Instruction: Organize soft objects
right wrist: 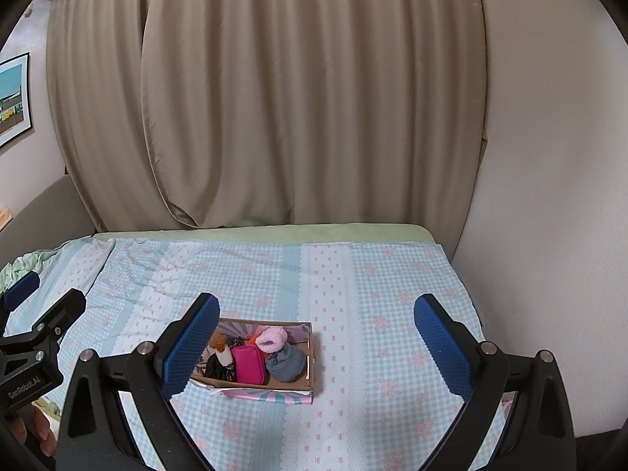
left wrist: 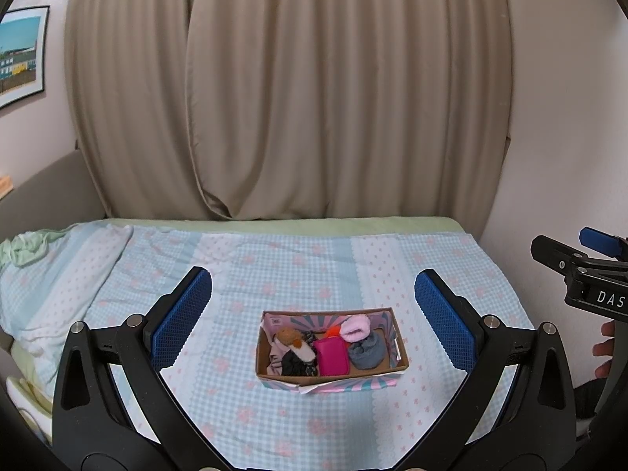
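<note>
A small cardboard box (left wrist: 398, 343) with pink and blue print sits on the bed, also in the right wrist view (right wrist: 310, 357). It holds a magenta pouch (left wrist: 333, 357), a grey rolled cloth (left wrist: 367, 351), a pink fluffy item (left wrist: 354, 327), a brown and white plush (left wrist: 294, 343) and black fabric (left wrist: 294, 365). My left gripper (left wrist: 313, 294) is open and empty, held above and in front of the box. My right gripper (right wrist: 316, 320) is open and empty, to the right of the box; its left finger hides the box's left end.
The bed is covered by a blue checked sheet with pink flowers (left wrist: 274, 274). A rumpled green cloth (left wrist: 23, 249) lies at the far left. Beige curtains (left wrist: 314, 98) hang behind the bed. A white wall (right wrist: 549, 196) borders the right side.
</note>
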A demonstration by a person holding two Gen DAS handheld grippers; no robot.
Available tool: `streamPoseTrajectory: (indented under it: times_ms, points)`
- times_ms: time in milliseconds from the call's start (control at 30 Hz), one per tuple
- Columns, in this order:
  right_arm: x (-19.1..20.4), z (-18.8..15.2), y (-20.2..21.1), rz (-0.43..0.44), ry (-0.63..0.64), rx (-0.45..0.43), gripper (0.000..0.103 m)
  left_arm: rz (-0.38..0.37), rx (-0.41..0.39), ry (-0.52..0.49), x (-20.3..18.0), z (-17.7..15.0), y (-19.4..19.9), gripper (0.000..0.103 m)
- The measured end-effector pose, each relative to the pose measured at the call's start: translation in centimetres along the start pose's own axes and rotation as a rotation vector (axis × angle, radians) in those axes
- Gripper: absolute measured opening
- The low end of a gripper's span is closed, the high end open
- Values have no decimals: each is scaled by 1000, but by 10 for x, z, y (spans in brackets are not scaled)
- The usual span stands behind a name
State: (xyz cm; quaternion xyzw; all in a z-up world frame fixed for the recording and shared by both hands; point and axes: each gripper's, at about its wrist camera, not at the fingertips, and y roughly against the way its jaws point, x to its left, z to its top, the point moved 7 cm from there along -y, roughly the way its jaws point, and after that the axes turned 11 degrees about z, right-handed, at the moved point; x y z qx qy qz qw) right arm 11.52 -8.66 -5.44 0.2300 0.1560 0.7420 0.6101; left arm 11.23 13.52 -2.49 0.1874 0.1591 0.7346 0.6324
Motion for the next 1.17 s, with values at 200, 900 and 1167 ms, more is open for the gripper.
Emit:
streamPoseTrajectory:
  times_ms: [200, 900, 1167]
  points:
    - [1, 3, 0, -3, 1, -1, 99, -1, -1, -1, -1, 1, -2, 103]
    - [1, 6, -6, -1, 4, -1, 99, 21, -13, -5, -2, 3, -11, 103]
    - [2, 9, -12, 4, 3, 2, 99, 23, -61, 2, -1, 4, -4, 103]
